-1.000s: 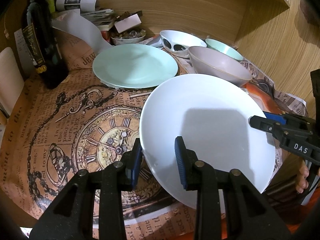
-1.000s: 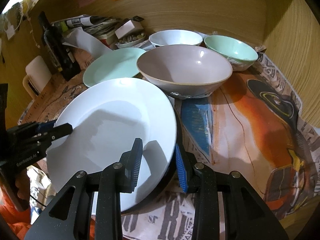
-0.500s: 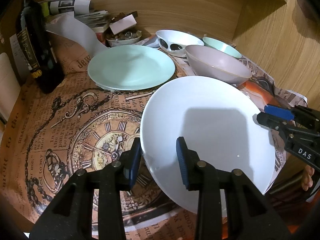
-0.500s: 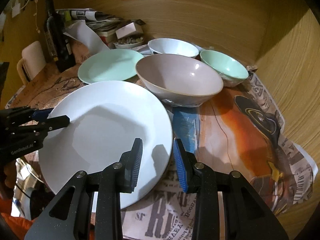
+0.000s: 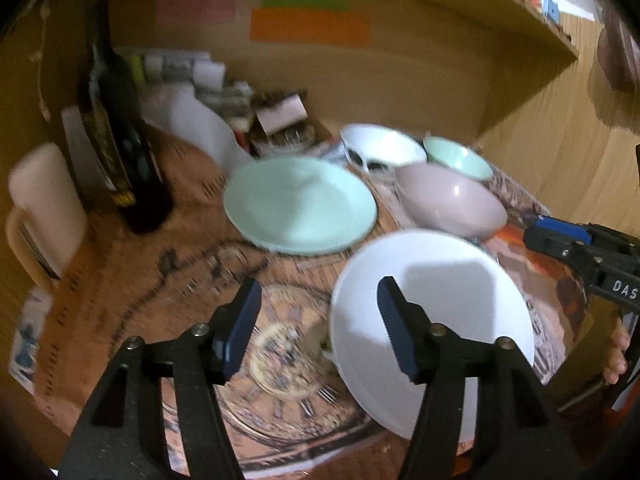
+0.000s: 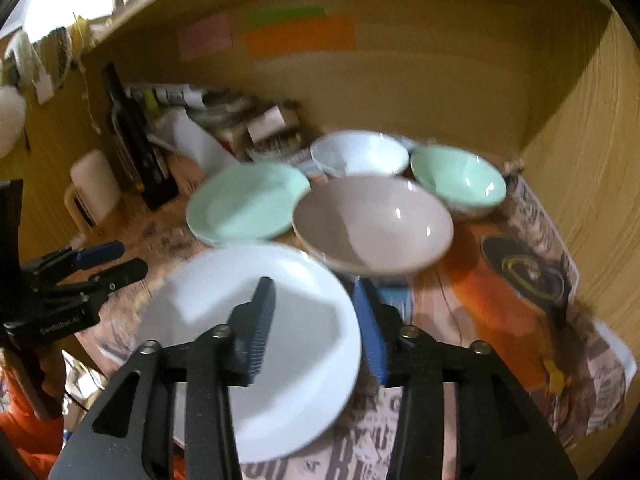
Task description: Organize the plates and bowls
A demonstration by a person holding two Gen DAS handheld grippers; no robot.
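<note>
**Two grippers spread wide around a white plate**

Nearest, in the left wrist view: left gripper [image 5: 318, 320], black plastic arms with ribbed blue pads, spread wide and holding nothing; left pad over the clock-printed paper, right pad over the rim area of the white plate [image 5: 440, 280]. Round, smooth, glossy white plate, lying at the near edge of the table covering [image 5: 120, 280], a paper sheet printed with a pocket watch, chain and old newsprint lettering, blurred beyond reading. At far right, right gripper [image 5: 560, 240], black with a blue tip, marked "DAS" in white.

In the right wrist view: right gripper [image 6: 316, 320] also parted, straddling the plate's right edge; left finger above the plate [image 6: 240, 320], blue right pad just outside the rim; contact not discernible. Left gripper [image 6: 104, 260] at left, a faint label on its body, too blurred to read with certainty.

Farther back: shallow mint green plate [image 5: 300, 208]; beside it a deep, smooth pinkish-grey bowl [image 5: 452, 204], close to the white plate's far rim. Behind: white bowl [image 5: 380, 148] with dark blotches outside; small mint green bowl [image 5: 460, 160].

At left: tall dark glass bottle [image 5: 120, 140] with a gold-edged label, unreadable; pale mug [image 5: 44, 208]. On the wooden back wall: pink, green and orange paper notes [image 5: 308, 28].
</note>
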